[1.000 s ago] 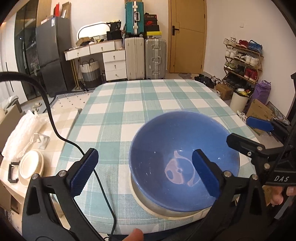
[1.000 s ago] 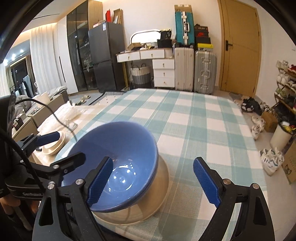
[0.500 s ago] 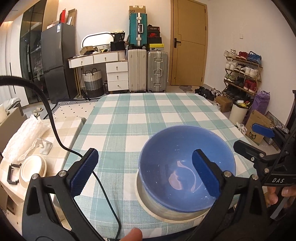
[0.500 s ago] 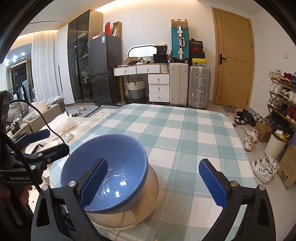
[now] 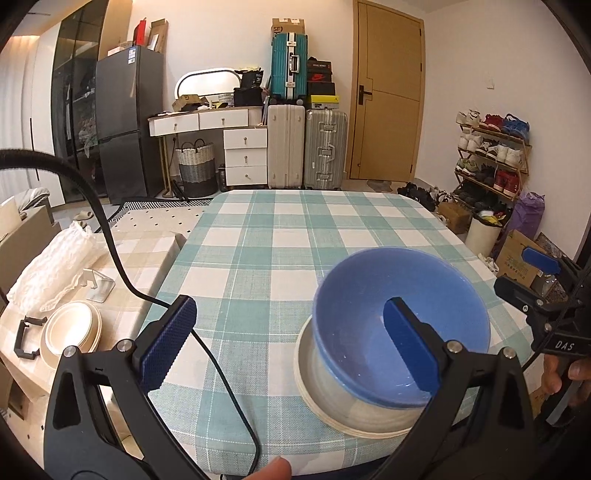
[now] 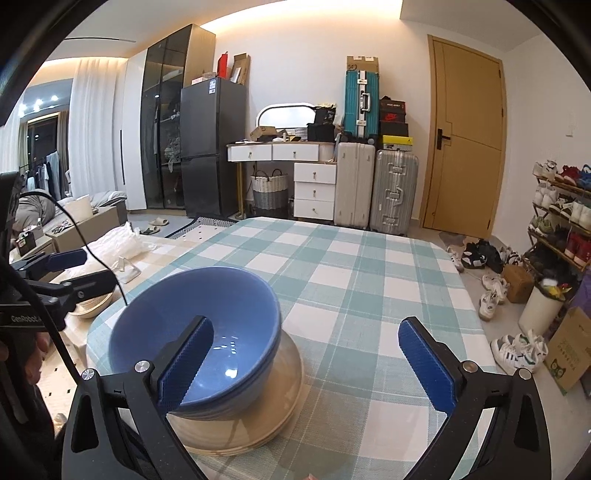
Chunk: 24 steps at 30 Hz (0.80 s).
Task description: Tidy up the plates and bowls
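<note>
Left wrist view: we see the blue bowl nested in a beige bowl near the bench edge. Our left tool gapes wide, gripping nothing. Our right tool likewise stands wide, empty, beside the bowls.

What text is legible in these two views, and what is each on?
"DAS": body of the right gripper, seen from the left wrist.
"GenRobot.A", cut off at the frame edge: body of the left gripper, seen from the right wrist.
"SF": cardboard box atop the teal suitcase.
Shoebox labels and the fridge sticker: too small to read.
</note>
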Each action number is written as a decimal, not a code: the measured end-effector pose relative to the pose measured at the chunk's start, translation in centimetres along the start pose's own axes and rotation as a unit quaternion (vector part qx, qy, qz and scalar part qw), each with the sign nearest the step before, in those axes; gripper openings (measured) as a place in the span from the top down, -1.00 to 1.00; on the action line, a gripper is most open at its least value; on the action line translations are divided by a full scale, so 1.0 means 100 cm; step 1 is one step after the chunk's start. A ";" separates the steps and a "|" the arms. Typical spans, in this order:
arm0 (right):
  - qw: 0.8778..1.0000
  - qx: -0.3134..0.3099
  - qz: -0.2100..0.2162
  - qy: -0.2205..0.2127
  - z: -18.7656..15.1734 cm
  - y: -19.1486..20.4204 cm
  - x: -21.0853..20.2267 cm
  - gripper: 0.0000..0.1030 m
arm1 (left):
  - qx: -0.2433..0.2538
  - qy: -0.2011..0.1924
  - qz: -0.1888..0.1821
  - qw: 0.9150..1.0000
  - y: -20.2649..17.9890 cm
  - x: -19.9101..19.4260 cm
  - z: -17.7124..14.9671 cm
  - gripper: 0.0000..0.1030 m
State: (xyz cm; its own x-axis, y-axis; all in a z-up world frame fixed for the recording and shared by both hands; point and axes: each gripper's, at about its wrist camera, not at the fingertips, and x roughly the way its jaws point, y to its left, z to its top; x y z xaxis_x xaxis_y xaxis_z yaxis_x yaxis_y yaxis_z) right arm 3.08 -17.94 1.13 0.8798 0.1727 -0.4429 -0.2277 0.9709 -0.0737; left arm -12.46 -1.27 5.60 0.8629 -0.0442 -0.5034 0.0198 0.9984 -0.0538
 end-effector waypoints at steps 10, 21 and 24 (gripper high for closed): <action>1.000 0.008 -0.011 -0.008 -0.013 -0.010 0.004 -0.98 | -0.016 -0.002 -0.005 1.000 0.016 0.006 -0.016 -0.95; 0.999 0.031 -0.024 0.001 -0.022 -0.019 0.010 -0.98 | -0.032 -0.019 -0.005 0.999 0.028 0.002 -0.023 -0.95; 0.998 0.047 -0.027 0.006 -0.023 -0.023 0.013 -0.98 | -0.034 -0.019 -0.002 0.999 0.032 0.004 -0.027 -0.95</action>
State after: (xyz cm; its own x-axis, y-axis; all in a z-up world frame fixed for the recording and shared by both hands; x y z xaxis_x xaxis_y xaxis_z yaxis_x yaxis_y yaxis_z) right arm 3.79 -20.36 -1.37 0.8843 0.1183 -0.4518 -0.1391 0.9902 -0.0129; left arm -13.40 1.79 2.91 0.8816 -0.0448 -0.4699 -0.0104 0.9934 -0.1142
